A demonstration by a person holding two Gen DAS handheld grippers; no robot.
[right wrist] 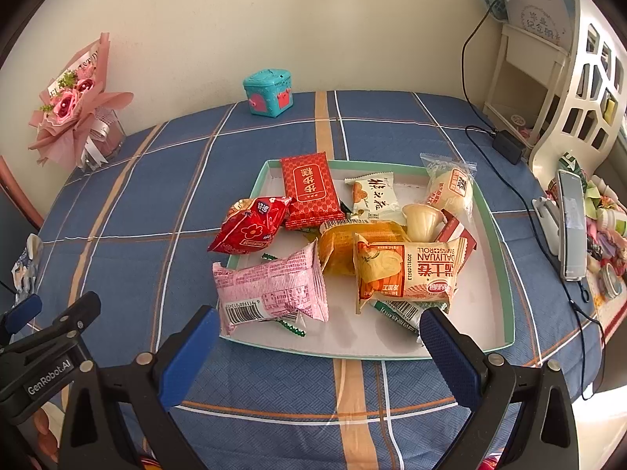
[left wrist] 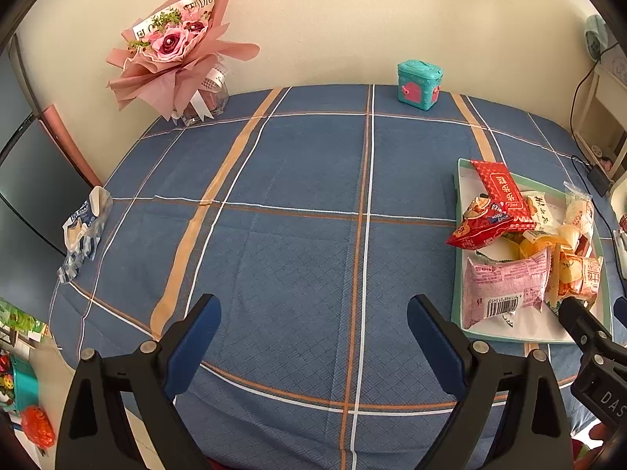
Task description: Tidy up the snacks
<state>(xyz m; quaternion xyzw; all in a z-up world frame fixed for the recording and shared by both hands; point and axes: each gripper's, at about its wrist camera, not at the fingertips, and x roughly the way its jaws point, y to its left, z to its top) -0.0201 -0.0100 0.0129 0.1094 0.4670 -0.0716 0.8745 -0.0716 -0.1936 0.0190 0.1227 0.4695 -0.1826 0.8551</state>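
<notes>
Blue rubbery pads line both grippers, and each pair of jaws stands wide apart with nothing between them. The left gripper [left wrist: 313, 337] hangs over bare checked tablecloth [left wrist: 294, 235], a woven blue fabric crossed by white and orange stripes. The right gripper [right wrist: 317, 337] sits at the near edge of the tray [right wrist: 505, 274], a shallow white rectangle with a mint-green rim.

Only the right view shows the whole pile of snacks. Nearest lies a pink crinkled packet [right wrist: 270, 290] with a barcode, overhanging the tray's near-left rim. Beside it sits an orange swiss roll wrapper [right wrist: 407, 270], with a glossy red puffed bag [right wrist: 250, 225] hanging over the left rim. Farther back lie a flat red packet [right wrist: 311, 190], a white sachet [right wrist: 374, 196], a small jelly cup [right wrist: 421, 219] and a clear-bagged bun [right wrist: 450, 188].

Only the left view shows clearly a crumpled blue-and-white wrapper [left wrist: 84, 227] at the table's left edge, well apart from the tray. At the far edge stand a teal plastic box [left wrist: 418, 84] and a pink paper-wrapped bouquet [left wrist: 176, 47].
</notes>
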